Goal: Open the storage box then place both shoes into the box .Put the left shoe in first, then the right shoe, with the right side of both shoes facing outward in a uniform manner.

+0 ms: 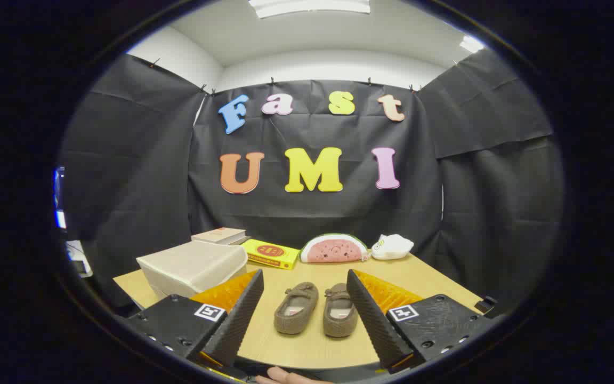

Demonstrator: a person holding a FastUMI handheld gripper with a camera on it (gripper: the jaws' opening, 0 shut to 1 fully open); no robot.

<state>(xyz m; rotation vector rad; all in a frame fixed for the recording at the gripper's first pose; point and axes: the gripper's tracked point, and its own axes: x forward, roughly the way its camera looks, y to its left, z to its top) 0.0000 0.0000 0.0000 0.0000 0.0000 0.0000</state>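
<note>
the claw (304, 298) hangs spread wide and empty above the pale wooden surface (307, 346), framing two brown fuzzy slippers (317, 308) side by side, the closed beige fabric storage box (192, 268) left beyond them.

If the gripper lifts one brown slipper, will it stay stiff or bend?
The slipper looks like soft fabric, so it probably bends and feels light. It lies flat, so it should not roll. The gripper is open, with both slippers between its fingers.
</note>
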